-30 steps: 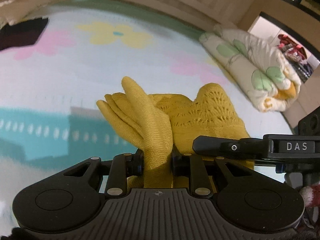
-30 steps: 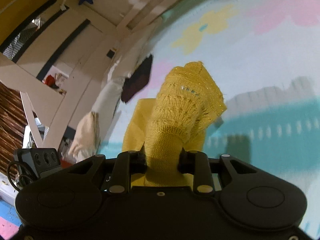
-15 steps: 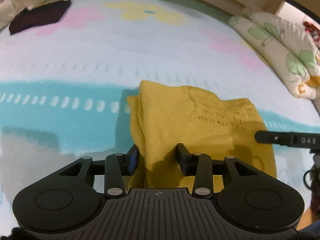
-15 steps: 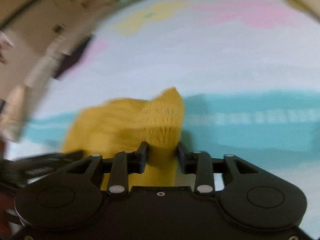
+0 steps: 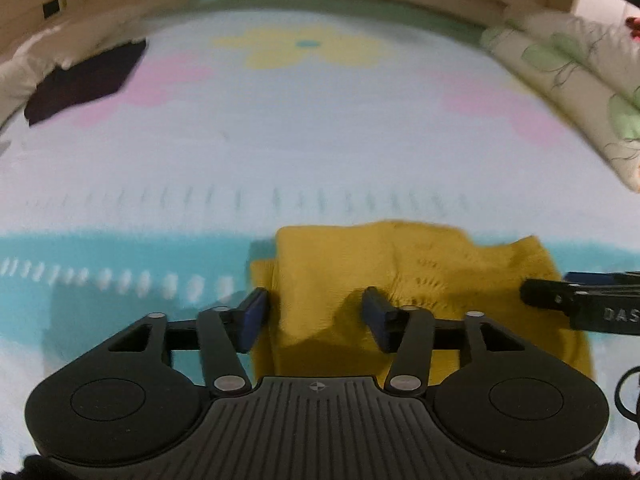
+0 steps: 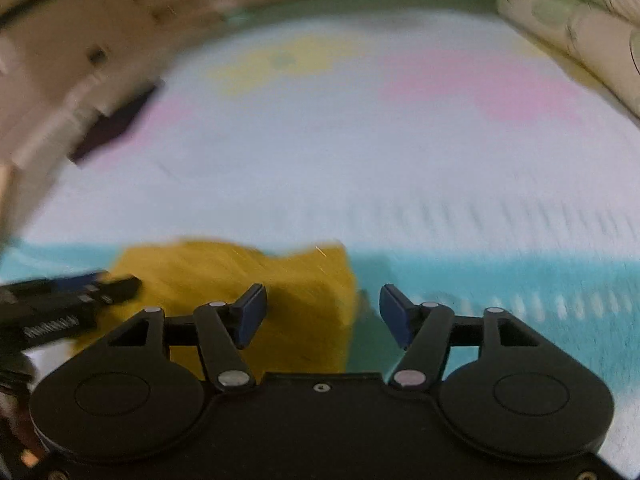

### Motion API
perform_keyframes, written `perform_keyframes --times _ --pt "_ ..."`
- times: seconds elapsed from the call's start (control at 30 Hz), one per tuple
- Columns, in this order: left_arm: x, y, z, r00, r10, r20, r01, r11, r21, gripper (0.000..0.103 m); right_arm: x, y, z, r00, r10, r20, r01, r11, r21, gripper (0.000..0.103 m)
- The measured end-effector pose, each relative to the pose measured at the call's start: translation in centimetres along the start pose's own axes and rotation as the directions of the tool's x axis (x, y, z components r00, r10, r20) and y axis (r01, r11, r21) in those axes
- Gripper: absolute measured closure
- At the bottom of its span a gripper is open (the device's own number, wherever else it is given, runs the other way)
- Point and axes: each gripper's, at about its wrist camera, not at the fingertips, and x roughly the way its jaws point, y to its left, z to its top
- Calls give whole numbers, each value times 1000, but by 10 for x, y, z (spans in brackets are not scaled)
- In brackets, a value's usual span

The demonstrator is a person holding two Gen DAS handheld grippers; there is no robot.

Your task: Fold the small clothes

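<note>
Lowered since a second ago: yellow knit garment (image 5: 404,280), then pinched upright in both grippers, now lying folded and flat on the teal band of the flowered bed sheet (image 5: 320,152). Left gripper (image 5: 316,312) opening, blue pads clear of the cloth still between them; right gripper (image 6: 322,314) opening too, straddling the garment's right edge without pressing. Dark cloth (image 5: 84,80) far back left, floral quilt (image 5: 580,92) back right.
</note>
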Motion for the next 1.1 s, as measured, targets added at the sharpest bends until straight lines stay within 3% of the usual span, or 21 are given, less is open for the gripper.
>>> perform_keyframes --times 0.03,0.1,0.23,0.47,0.73,1.1 --pt "-1 2 -1 1000 11 5 -11 1000 -3 39 5 -2 -2 1000 -7 -2 7 1000 4 29" --pt "-1 6 0 1000 16 -2 -16 1000 -16 36 8 -9 -3 1000 -12 -1 12 999 30 18" --pt "-8 10 -1 1000 17 -7 -17 1000 -23 30 1 -15 -5 1000 11 14 -12 998 68 17" --pt "-32 3 -8 1000 -2 4 2 1000 26 30 -33 -10 -13 993 40 110 -46 998 48 15" --pt "-65 0 -25 998 7 55 -12 995 96 29 -58 2 -30 985 85 153 -87 996 7 9" --pt "-72 2 -71 1000 14 -12 -13 997 78 29 -67 21 -76 994 85 67 -82 996 -46 4"
